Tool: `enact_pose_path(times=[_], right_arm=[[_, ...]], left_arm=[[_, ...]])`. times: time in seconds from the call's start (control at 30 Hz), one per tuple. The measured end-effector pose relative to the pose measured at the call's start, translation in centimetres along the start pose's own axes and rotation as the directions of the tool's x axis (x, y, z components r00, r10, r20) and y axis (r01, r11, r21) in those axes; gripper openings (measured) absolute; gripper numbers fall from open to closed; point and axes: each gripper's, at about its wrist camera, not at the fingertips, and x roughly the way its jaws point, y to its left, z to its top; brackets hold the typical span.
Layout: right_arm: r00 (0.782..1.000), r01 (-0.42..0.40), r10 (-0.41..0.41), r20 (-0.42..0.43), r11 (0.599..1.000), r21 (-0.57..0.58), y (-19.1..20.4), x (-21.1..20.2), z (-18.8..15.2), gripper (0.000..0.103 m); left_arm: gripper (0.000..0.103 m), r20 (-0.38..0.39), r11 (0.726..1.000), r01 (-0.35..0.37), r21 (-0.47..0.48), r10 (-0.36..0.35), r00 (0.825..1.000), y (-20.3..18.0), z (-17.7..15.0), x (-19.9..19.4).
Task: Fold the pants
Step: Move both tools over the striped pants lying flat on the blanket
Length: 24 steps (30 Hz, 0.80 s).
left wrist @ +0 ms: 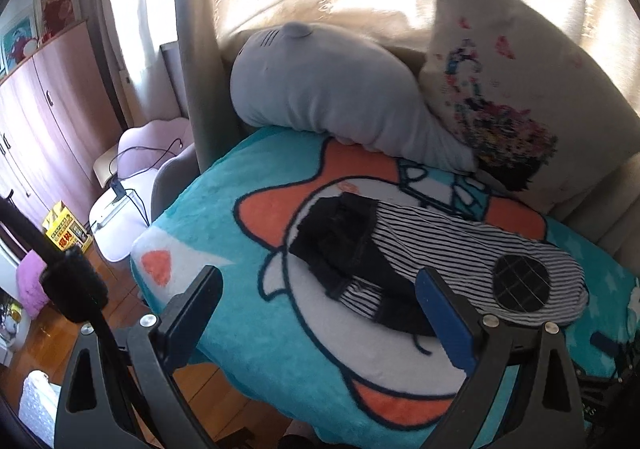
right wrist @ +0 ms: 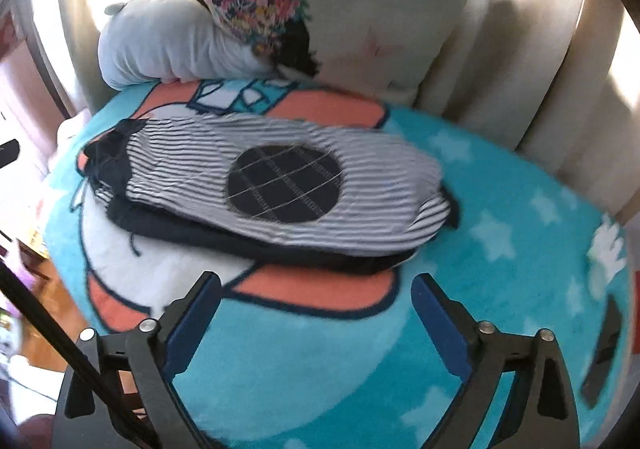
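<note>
The pants [left wrist: 440, 249] are black-and-white striped with a dark round checked patch and a black waistband. They lie folded in a compact bundle on the teal cartoon blanket [left wrist: 256, 337]. They also show in the right wrist view [right wrist: 260, 185] on the blanket [right wrist: 500, 249]. My left gripper [left wrist: 320, 285] is open and empty, hovering just in front of the bundle. My right gripper [right wrist: 316, 289] is open and empty, a little short of the bundle's near edge.
A grey shark plush [left wrist: 320, 89] and a floral cushion [left wrist: 512, 89] lean against the back. The blanket's left edge drops to a wooden floor [left wrist: 192, 389] with a chair [left wrist: 120, 209], a wardrobe [left wrist: 52, 109] and a black tripod pole [left wrist: 48, 261].
</note>
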Motion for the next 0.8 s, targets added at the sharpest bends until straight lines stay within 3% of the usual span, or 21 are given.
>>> enact_pose_path(times=[0.07,0.23,0.37,0.57,0.8], right_arm=[[0.999,0.009,-0.008,-0.042,1.000,0.025,0.4,0.6,0.5,0.093],[1.000,0.020,-0.018,-0.025,0.993,0.116,0.4,0.8,1.9,0.092],[0.998,0.009,0.005,-0.065,0.975,0.221,-0.2,1.9,2.7,0.092],[0.998,0.043,-0.031,-0.059,0.973,0.228,1.5,2.8,3.0,0.092],[0.999,-0.030,0.039,-0.018,0.932,0.362,0.5,3.2,3.4,0.092]], left_arm=[[0.097,-0.020,1.000,0.020,-0.004,-0.020,1.000,0.7,0.6,1.3],[0.096,-0.069,0.997,0.071,0.009,-0.070,0.995,1.5,2.1,4.4],[0.095,-0.098,0.995,0.086,0.046,-0.081,0.992,1.6,3.2,6.4],[0.094,-0.138,0.987,0.127,0.096,-0.113,0.984,1.7,4.1,8.8],[0.094,-0.186,0.975,0.184,0.121,-0.160,0.969,1.4,4.6,10.6]])
